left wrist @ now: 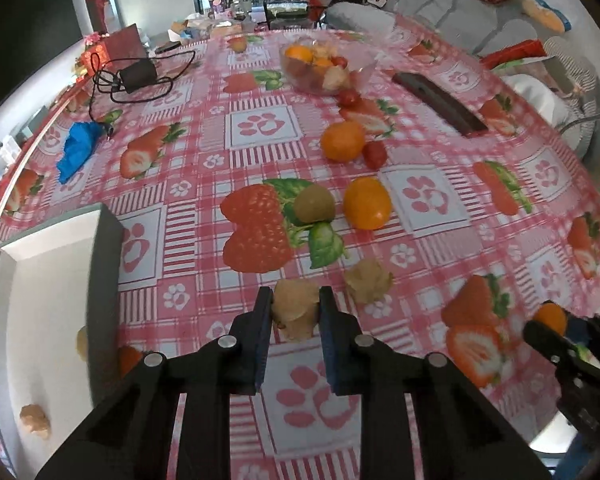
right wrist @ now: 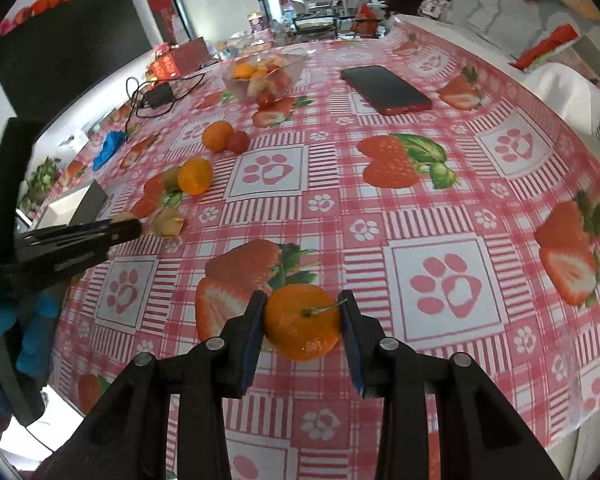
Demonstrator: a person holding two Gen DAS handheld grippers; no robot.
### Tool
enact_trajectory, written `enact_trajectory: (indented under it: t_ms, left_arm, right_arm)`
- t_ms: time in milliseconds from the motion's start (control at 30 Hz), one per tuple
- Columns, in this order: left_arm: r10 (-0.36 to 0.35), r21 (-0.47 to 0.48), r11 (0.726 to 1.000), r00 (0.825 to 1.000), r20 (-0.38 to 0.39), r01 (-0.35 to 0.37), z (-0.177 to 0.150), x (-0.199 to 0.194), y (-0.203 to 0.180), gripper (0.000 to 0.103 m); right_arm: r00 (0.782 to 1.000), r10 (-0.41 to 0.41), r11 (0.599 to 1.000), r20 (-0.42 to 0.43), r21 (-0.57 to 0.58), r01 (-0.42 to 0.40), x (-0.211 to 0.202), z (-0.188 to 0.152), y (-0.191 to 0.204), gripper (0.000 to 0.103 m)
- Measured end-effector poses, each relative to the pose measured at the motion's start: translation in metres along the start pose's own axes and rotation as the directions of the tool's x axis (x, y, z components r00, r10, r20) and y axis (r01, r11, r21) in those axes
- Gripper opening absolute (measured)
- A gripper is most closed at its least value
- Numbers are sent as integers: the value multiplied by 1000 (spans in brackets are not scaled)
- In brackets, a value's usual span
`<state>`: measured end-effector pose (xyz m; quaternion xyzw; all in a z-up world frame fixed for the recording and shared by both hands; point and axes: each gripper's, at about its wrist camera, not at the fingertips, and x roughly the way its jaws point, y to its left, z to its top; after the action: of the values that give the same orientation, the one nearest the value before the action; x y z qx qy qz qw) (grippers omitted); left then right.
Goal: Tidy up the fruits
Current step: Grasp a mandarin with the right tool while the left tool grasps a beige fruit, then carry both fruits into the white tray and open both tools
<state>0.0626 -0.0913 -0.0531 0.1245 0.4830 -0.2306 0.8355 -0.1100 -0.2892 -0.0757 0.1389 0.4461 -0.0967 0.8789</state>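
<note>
Left wrist view: the left gripper is clamped on a papery husked fruit low over the worktop, beside the white box; a kiwi lies ahead. Right wrist view: the right gripper holds a mandarin above the checked cloth; a phone lies farther off.

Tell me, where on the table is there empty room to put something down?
Bare cloth lies right of the phone and nearer the camera from it, in the right wrist view. Another free patch sits between the black charger and the white box. It's crowded from the fruit bowl down past the oranges and kiwi.
</note>
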Motion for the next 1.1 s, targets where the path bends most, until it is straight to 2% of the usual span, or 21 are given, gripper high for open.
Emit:
enact_trajectory:
  t_ms: [233,500,800,1100]
  left_arm:
    - [-29,28,999,998,56,27,-1,-41,-2,25]
    - [-56,59,997,994,91,51,-10,-70,5,25]
    - [-57,62,997,991,118,50,-21,-87,25,25]
    - [-53,26,998,991,126,50,-32,-92,54,25]
  right_arm:
    - [1000,-11,999,25,35,10,-16,-3,-8,38]
    - [999,-25,999,34,40,24,-27,-4,-4,38]
    - [999,-32,999,38,16,31,-32,0,13,38]
    - [999,-37,999,36,-26,38,-34,6,37,38]
